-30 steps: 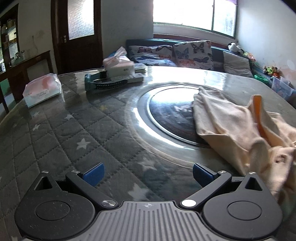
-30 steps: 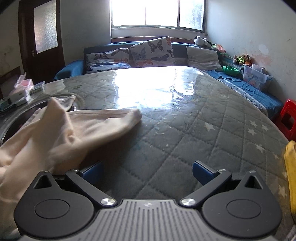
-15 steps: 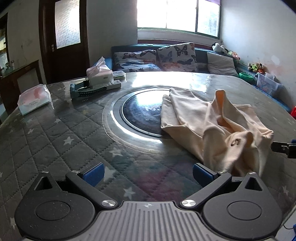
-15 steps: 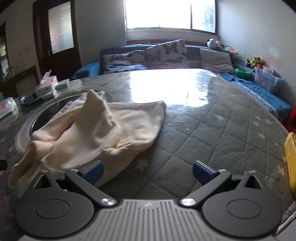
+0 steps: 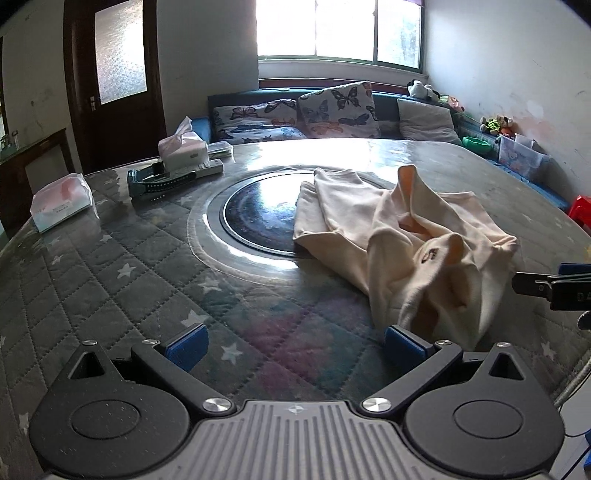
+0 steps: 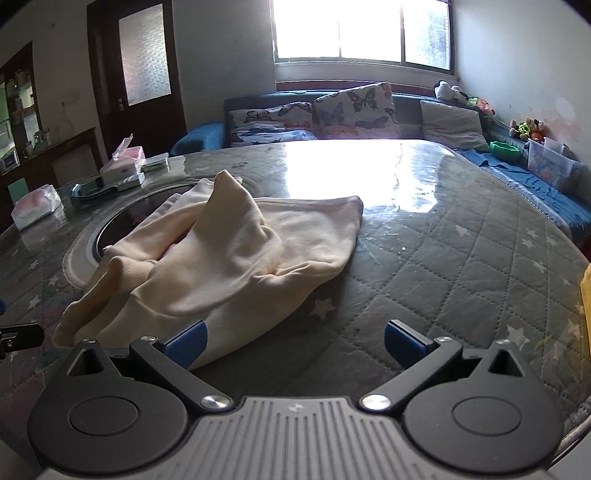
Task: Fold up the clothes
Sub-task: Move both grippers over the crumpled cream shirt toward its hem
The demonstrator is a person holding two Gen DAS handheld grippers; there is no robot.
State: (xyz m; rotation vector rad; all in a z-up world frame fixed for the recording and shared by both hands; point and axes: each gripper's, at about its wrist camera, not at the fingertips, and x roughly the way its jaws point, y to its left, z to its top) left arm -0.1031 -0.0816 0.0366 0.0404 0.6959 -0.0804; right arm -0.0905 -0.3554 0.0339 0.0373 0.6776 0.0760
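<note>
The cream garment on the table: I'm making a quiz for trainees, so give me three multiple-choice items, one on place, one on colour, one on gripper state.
1. Where does the cream garment lie?
A. partly over the round dark inset
B. on the sofa
C. on the floor

2. What colour are the gripper pads?
A. red
B. blue
C. white

3. How are the left gripper and right gripper?
A. both clamped on cloth
B. one shut
C. both open

Answers:
1 A, its far edge overlaps the round dark inset.
2 B, blue shows in both views.
3 C, jaws spread, nothing between.

bright window (image 5: 340, 29); sofa (image 5: 295, 114), dark door (image 5: 114, 81)
</note>
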